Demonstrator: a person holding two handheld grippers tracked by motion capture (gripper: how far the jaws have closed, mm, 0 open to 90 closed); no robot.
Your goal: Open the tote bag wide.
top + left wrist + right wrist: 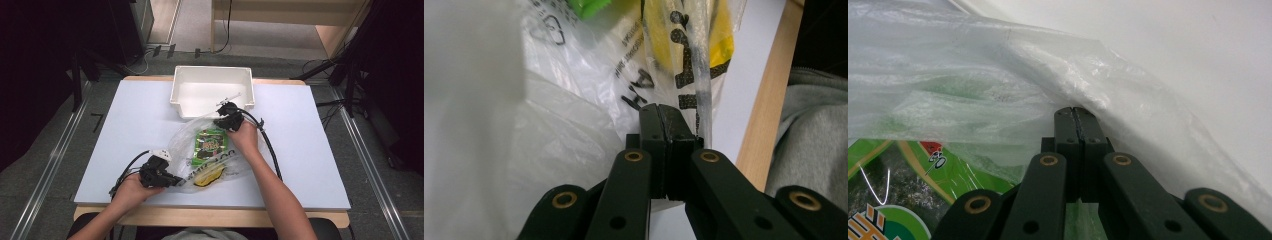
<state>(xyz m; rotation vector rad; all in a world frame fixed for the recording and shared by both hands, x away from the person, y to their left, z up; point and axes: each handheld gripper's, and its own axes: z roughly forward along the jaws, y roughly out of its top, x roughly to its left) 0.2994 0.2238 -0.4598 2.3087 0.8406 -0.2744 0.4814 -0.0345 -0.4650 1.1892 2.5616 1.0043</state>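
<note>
We see a white surface (125, 150) w/ a light wood edge along the near and far side. It stands on grey floor (45, 165); metal rails (55, 155) run along the floor at left and right of it. Behind the surface there is a pale wooden piece of furniture (290, 15), and dark stands and cables at both sides of the room. A white plastic bin (212, 90) sits at the far edge of the surface, approx. in the middle.

The clear plastic bag (210, 150) lies on the surface just in front of the bin, a bit right of centre. Inside it we see a green snack packet (210, 142) and, nearer to the person, a yellow item (209, 176); black print runs over the film.

The left hand-held gripper (172, 181) is at the near left corner of the bag. In the left gripper view its jaws are pressed together and they pinch the bag's film at a printed strip. The right hand-held gripper (225, 120) is at the far edge of the bag, near to the bin. In the right gripper view its jaws are also pressed together, w/ crumpled film at the tips, so it pinches the bag there; the green packet shows below left of them.

A black cable (270, 150) trails from the right hand-held gripper along the forearm. A grey sleeve (809, 130) shows beside the wood edge in the left gripper view.
</note>
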